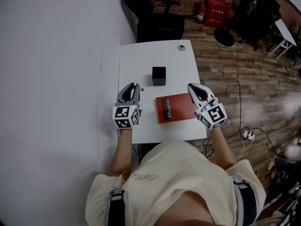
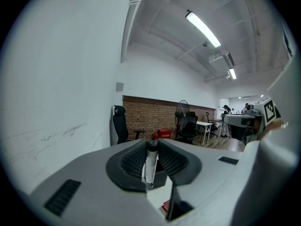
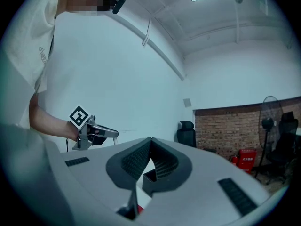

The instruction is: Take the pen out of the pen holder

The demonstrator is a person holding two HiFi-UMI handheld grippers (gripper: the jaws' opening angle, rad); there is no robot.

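Left gripper view shows the left gripper (image 2: 151,144) pinching the pen (image 2: 150,166) upright, its lower end seemingly clear of the holder (image 1: 159,76) on the table (image 1: 141,55); right gripper (image 3: 150,140) has jaws pressed together, empty; best now is a firm pinch, pen vertical, carried sideways away from the holder before lowering.
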